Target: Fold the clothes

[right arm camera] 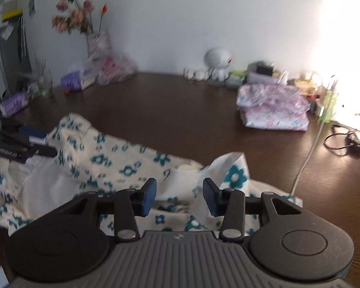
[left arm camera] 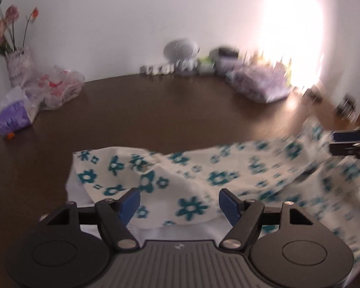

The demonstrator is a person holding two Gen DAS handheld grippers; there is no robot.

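As a cream garment with teal flowers lies rumpled across the lower half of the frame on a dark wooden table, the left gripper and right gripper hover over it, jaws spread wide, holding nothing. Folded pink clothes sit at right.

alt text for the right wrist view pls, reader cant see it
The right gripper, jaws open, hovers over a crumpled cream garment with teal flowers on a dark wooden table. The left gripper reaches in at the garment's left edge. Folded pink-patterned clothes and a vase of flowers sit further back by the white wall.
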